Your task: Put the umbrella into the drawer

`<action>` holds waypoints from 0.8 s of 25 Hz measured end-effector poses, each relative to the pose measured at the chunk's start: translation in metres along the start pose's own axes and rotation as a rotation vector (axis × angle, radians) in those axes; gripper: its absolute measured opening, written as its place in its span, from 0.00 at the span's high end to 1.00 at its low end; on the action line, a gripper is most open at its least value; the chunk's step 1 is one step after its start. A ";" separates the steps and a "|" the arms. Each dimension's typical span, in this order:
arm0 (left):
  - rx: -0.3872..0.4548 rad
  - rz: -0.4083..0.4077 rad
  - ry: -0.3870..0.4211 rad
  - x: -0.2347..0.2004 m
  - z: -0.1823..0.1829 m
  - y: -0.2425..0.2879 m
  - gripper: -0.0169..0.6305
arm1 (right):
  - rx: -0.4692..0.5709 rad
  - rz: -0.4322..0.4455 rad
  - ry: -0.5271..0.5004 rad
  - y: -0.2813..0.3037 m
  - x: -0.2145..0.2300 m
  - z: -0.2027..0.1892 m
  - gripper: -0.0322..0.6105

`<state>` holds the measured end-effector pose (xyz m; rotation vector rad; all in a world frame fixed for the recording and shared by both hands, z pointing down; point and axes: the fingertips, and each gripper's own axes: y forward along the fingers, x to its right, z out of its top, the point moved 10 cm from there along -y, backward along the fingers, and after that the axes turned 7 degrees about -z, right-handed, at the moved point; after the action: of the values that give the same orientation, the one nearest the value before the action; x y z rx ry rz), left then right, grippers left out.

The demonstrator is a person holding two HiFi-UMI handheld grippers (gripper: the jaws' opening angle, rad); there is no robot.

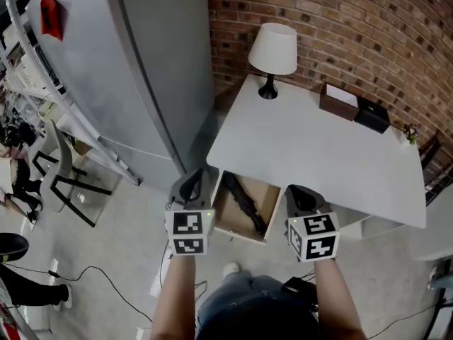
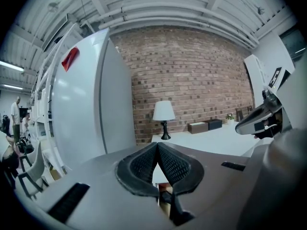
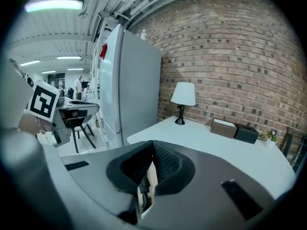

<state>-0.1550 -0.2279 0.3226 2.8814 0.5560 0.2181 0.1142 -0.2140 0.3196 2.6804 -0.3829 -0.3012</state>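
The left claw (image 1: 196, 177) and right claw (image 1: 296, 191) were shut and empty, with seemingly an umbrella (image 1: 244, 202) in the drawer (image 1: 225, 217) between them.

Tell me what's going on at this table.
A person holds the left gripper and the right gripper just in front of the white table. Both are shut and empty. The drawer under the table stands open, and the black umbrella already lies inside it.
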 end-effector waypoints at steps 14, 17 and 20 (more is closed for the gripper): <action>0.145 0.071 0.101 0.029 0.075 -0.048 0.97 | 0.249 -0.032 -0.062 -0.073 0.043 0.049 0.95; 0.180 0.076 0.150 0.034 0.090 -0.055 0.97 | 0.308 -0.036 -0.081 -0.086 0.046 0.059 0.95; 0.206 0.076 0.184 0.037 0.101 -0.060 0.97 | 0.354 -0.056 -0.136 -0.096 0.048 0.067 0.95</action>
<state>-0.1241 -0.1755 0.2155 3.1063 0.5281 0.4672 0.1629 -0.1695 0.2117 3.0301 -0.4372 -0.4731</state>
